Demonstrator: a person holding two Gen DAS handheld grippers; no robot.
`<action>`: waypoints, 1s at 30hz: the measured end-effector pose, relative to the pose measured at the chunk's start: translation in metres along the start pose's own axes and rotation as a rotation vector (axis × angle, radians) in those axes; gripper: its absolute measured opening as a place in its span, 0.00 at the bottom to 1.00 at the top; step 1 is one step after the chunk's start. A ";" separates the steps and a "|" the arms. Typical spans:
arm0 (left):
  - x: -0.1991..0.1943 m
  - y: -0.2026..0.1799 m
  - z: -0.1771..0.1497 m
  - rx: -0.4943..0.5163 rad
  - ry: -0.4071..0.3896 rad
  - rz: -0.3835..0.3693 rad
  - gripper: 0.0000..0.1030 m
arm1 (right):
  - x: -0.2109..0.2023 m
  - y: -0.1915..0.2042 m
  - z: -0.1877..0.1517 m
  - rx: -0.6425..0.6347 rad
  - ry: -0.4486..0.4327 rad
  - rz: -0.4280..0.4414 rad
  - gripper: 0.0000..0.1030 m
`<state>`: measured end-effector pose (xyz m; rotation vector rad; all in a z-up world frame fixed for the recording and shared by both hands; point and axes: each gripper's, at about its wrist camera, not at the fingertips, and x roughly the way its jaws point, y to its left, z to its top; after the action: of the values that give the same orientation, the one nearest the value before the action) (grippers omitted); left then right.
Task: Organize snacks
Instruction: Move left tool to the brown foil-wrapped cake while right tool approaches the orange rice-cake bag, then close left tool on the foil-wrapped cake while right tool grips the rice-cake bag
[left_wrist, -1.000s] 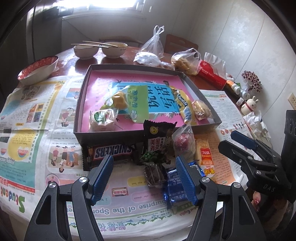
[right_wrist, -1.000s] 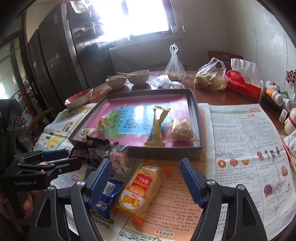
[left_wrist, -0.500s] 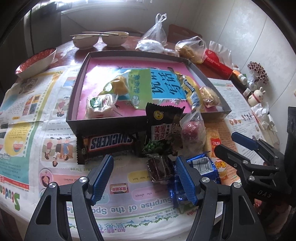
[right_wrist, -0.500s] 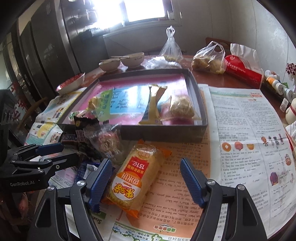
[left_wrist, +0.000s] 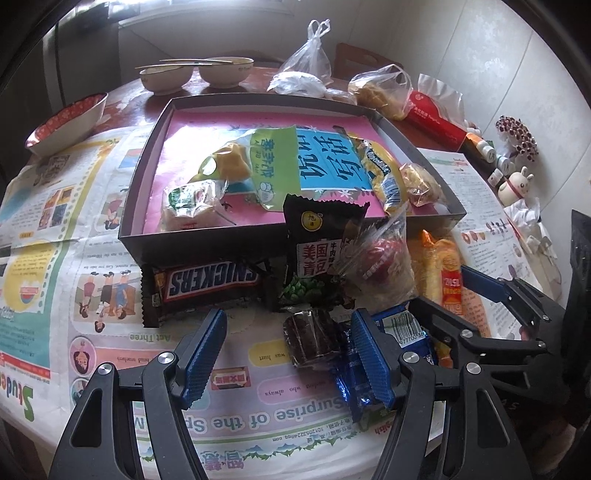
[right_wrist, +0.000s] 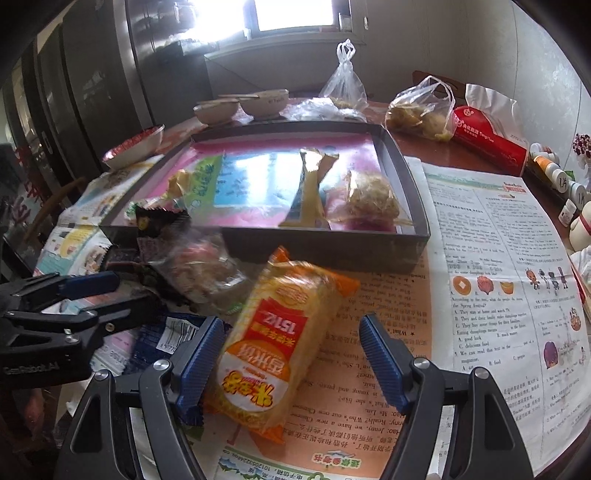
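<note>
Loose snacks lie on newspaper in front of a dark box (left_wrist: 199, 242) with a pink lining that holds several packets. My left gripper (left_wrist: 288, 356) is open low over the paper, with a small brown wrapped snack (left_wrist: 312, 339) between its fingers and untouched. A blue packet (left_wrist: 406, 326) lies under its right finger. Beyond are a Snickers bar (left_wrist: 210, 282), a black green-pea packet (left_wrist: 321, 251) and a clear bag (left_wrist: 376, 262). My right gripper (right_wrist: 291, 362) is open around an orange rice-cracker packet (right_wrist: 280, 347), which lies flat, close to the left pad and apart from the right one.
Two bowls with chopsticks (left_wrist: 192, 75), a red-rimmed bowl (left_wrist: 66, 122), tied plastic bags (right_wrist: 421, 110) and a red tissue pack (right_wrist: 487, 136) stand behind the box. Small bottles and a rabbit figurine (left_wrist: 515, 184) line the right wall. The table's near edge runs just below both grippers.
My right gripper has sunk towards the table and the orange packet now lies between its fingers. The left gripper has barely shifted. Both stay equally wide.
</note>
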<state>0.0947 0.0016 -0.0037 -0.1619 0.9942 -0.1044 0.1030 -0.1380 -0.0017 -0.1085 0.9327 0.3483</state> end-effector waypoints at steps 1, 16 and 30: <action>0.000 0.000 0.000 0.000 0.000 0.002 0.69 | 0.001 0.000 0.000 -0.001 0.002 -0.004 0.73; -0.002 0.009 -0.006 -0.014 0.024 -0.019 0.54 | 0.004 -0.010 -0.001 -0.010 -0.016 -0.059 0.49; 0.006 0.002 -0.005 0.021 0.021 -0.013 0.36 | 0.008 -0.002 0.001 -0.055 -0.036 -0.053 0.41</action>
<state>0.0939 0.0018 -0.0110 -0.1480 1.0131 -0.1283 0.1089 -0.1374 -0.0076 -0.1763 0.8837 0.3257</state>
